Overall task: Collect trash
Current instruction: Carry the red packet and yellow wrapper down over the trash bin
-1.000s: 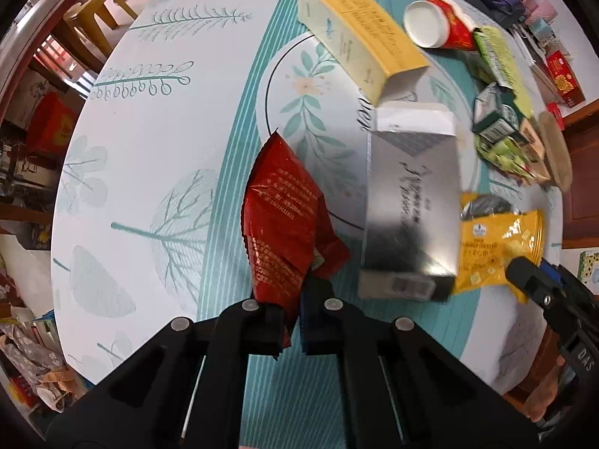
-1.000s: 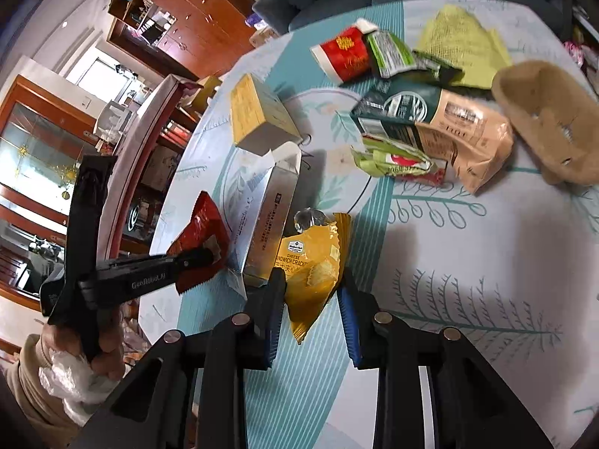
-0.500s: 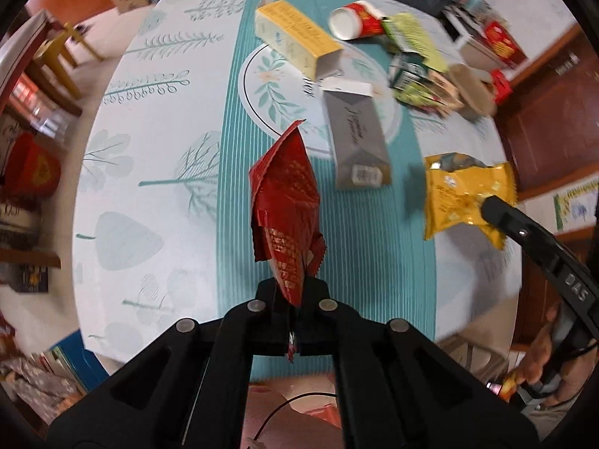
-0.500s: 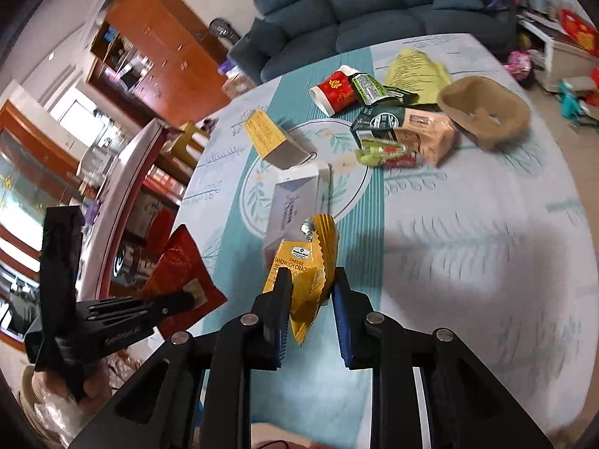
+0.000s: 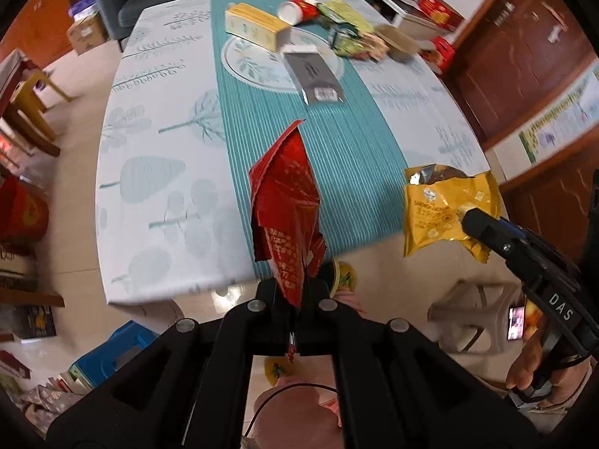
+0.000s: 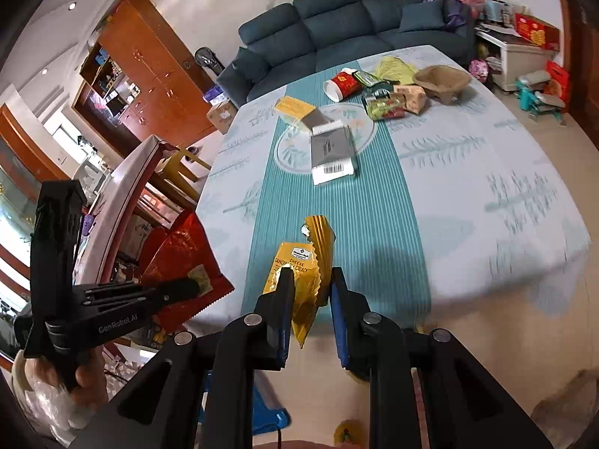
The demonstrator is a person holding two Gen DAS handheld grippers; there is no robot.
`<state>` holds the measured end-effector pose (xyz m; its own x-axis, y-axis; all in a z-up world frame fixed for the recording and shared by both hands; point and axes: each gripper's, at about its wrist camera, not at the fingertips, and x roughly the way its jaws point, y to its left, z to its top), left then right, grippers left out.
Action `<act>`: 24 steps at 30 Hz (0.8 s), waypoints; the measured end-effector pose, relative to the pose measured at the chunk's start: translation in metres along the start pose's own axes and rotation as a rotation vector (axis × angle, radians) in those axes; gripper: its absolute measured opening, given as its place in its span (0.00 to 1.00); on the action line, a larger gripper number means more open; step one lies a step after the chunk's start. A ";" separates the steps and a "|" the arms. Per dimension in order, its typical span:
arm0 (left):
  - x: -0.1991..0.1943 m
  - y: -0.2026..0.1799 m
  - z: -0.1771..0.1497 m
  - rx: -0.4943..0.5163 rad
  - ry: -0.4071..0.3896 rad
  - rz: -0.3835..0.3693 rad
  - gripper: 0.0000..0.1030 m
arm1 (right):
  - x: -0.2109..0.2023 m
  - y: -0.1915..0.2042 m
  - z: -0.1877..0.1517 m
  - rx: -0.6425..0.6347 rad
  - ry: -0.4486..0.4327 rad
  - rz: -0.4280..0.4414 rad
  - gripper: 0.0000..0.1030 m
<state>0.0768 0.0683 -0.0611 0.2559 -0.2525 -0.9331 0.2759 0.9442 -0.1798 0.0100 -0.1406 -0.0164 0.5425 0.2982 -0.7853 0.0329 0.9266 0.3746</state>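
A red snack wrapper (image 5: 288, 202) hangs pinched at its lower end in my left gripper (image 5: 299, 288), which is shut on it above the table's near edge. My right gripper (image 6: 309, 288) grips a yellow cracker wrapper (image 6: 299, 262) between its blue pads, also lifted off the table. In the left wrist view the yellow wrapper (image 5: 445, 209) and the right gripper (image 5: 473, 220) show at the right. In the right wrist view the left gripper (image 6: 191, 286) and the red wrapper (image 6: 183, 254) appear at the left, with a hand on the handle.
On the far part of the table (image 5: 168, 187) lie a grey box (image 5: 314, 75), a yellow box (image 5: 254, 28), a red cup (image 5: 299, 9), several wrappers (image 5: 352, 37) and a brown paper tray (image 6: 441, 82). A sofa (image 6: 337, 18) stands behind. Stools sit on the floor below.
Both grippers have risen and drawn back from the middle of the table to its near edge, each carrying its wrapper. The right jaws have pinched tighter on the yellow wrapper.
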 end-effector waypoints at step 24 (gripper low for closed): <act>0.073 -0.058 -0.139 0.066 0.074 0.002 0.00 | 0.033 -0.063 -0.175 0.188 0.264 -0.054 0.17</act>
<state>-0.0490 0.0247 -0.1620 0.1881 -0.2317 -0.9544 0.3361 0.9283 -0.1591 -0.1210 -0.1492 -0.1526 0.3005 0.3214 -0.8980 0.2234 0.8916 0.3938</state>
